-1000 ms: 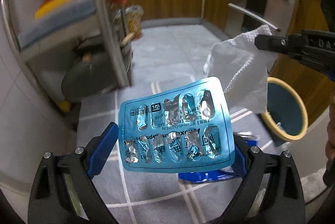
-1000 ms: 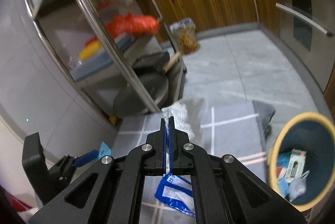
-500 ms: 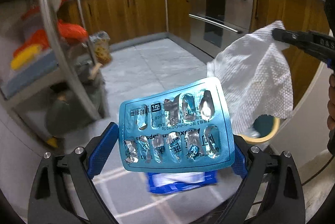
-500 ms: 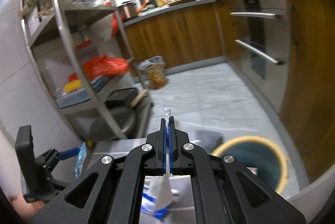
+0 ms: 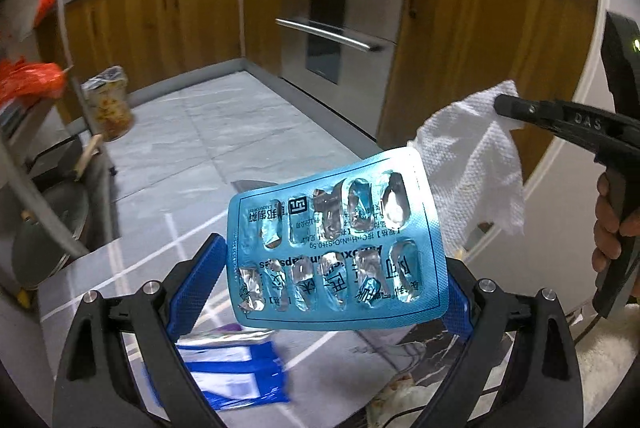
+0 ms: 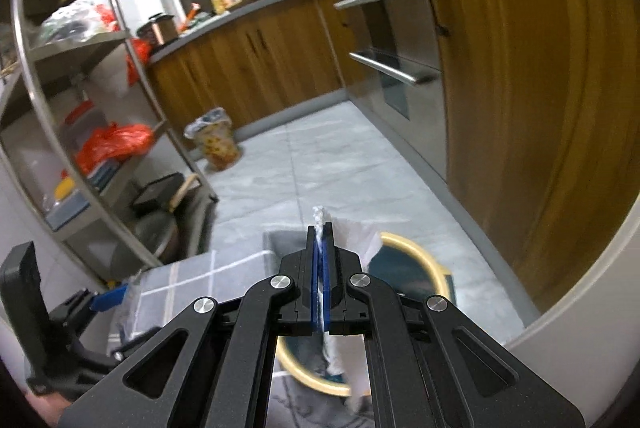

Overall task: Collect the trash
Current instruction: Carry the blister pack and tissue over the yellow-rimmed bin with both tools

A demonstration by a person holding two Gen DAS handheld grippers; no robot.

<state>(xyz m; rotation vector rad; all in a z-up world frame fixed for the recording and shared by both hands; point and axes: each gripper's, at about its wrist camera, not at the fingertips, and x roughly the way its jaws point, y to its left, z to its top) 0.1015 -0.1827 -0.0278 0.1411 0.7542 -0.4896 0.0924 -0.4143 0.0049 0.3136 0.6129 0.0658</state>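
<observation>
My left gripper (image 5: pixel 326 288) is shut on a blue blister pack (image 5: pixel 336 244) of emptied pill pockets, held upright between its blue pads. In the same view my right gripper (image 5: pixel 516 108) comes in from the right, shut on a white paper towel (image 5: pixel 468 164) that hangs below it. The right wrist view shows the right gripper (image 6: pixel 320 240) pinching the paper towel (image 6: pixel 356 240) directly above a round trash bin (image 6: pixel 434 260) with a yellow rim and teal inside. One blue pad (image 6: pixel 106 302) of the left gripper shows at the lower left.
A blue and white wrapper (image 5: pixel 236 368) lies on a grey mat (image 5: pixel 132 268) with white lines. A steel shelf rack (image 6: pixel 80 156) stands to the left, wooden cabinets (image 6: pixel 520 108) and an oven to the right. A lined bucket (image 6: pixel 216 140) stands far back. A hand (image 5: pixel 612 224) grips the right handle.
Both grippers have swung right, away from the shelf rack and toward the cabinets. The paper towel now hangs over the bin. Both grips are unchanged.
</observation>
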